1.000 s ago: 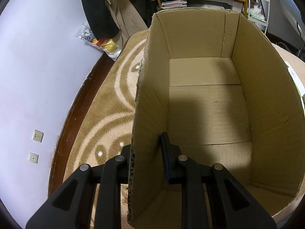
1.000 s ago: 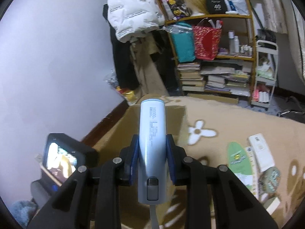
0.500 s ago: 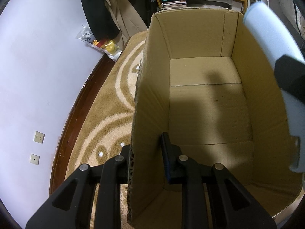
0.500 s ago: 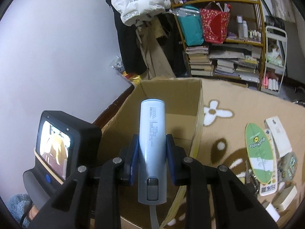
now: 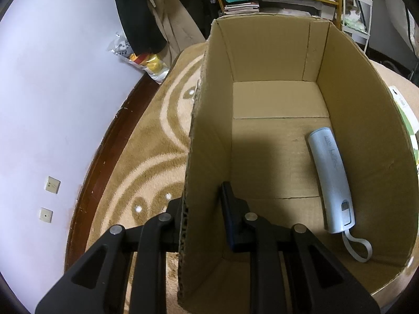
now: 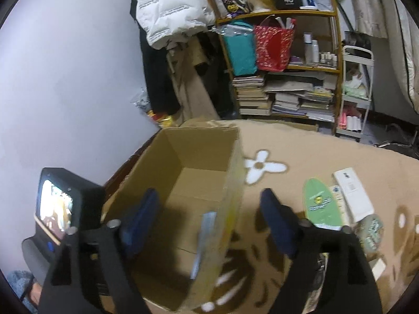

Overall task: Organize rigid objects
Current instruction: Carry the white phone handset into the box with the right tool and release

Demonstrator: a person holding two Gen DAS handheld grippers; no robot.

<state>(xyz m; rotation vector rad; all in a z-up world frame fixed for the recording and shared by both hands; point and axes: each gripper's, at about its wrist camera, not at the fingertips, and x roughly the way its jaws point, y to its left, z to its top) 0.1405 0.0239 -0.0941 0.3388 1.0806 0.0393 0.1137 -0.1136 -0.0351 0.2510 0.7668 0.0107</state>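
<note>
**Lying in the box: the grey power bank, with one wall pinched and the other tongs spread**

Gripping the near left wall of the cardboard box [image 5: 209, 141], the left gripper [image 5: 201, 217] has one finger outside the cardboard and one inside, so its tongs are pinching that wall near the rim. The box stands open-topped on a tan carpet [image 5: 146, 157] with pale swirls.

Inside the box, the grey cylindrical power bank [image 5: 330, 180] lies flat on the floor of the box, close along the right wall and nearer the front end than the far end. Its printed end points toward the far wall; the end with the small switch points toward the front, and a pale wrist loop [image 5: 357, 248] trails from it onto the box floor. In the right wrist view the power bank [image 6: 203, 243] shows only as a blurred grey strip just behind the box's right wall.

The right gripper [image 6: 209, 222] hangs above the box's right wall with its tongs spread wide and nothing between them, one blue pad over the box interior and the other over the carpet outside.

Outside the box, to its right on the carpet, lie a green oval card [image 6: 320, 204] and a white flat box [image 6: 352, 193], close beside each other. Beyond the box's far end stands a cluttered shelf [image 6: 288, 65].
</note>
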